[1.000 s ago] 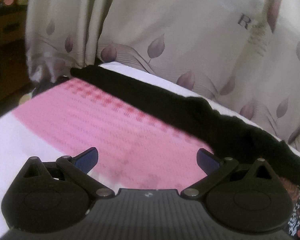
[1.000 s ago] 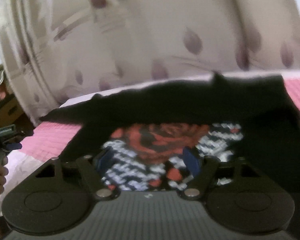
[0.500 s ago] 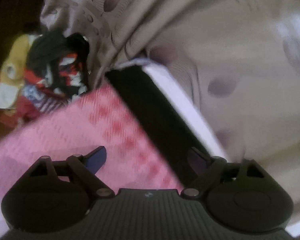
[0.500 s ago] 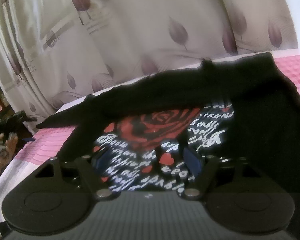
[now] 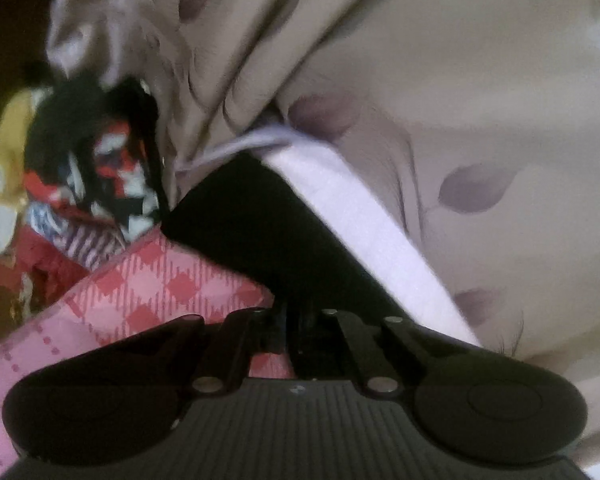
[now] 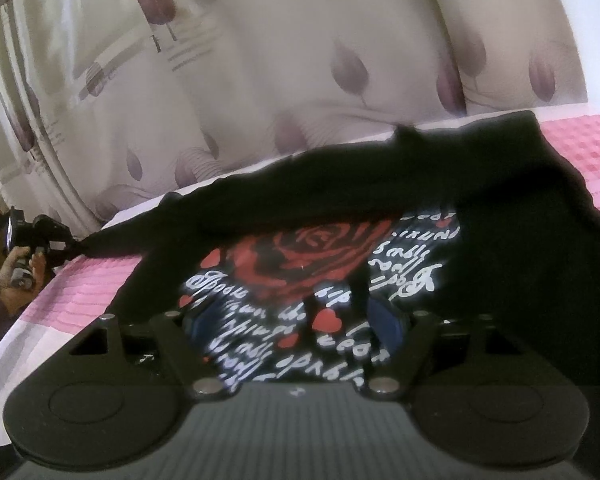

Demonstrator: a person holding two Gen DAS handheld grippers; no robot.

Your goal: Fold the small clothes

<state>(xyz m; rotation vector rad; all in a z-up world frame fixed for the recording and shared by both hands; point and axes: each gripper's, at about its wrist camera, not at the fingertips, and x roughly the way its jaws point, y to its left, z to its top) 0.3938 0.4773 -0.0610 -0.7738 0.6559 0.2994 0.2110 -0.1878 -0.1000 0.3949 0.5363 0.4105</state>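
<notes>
Curtains (image 6: 300, 80) hang big behind the pink checked bed cover (image 5: 148, 292), and the black shirt (image 6: 520, 208) with its rose print lies flat on that cover, its long sleeve (image 5: 252, 232) running away toward the far left edge. Left gripper (image 5: 292, 332) is the nearer one to that sleeve end; its fingers have just squeezed together, likely pinching it. Right gripper (image 6: 296, 320) waits with fingers wide over the print, holding nothing.
</notes>
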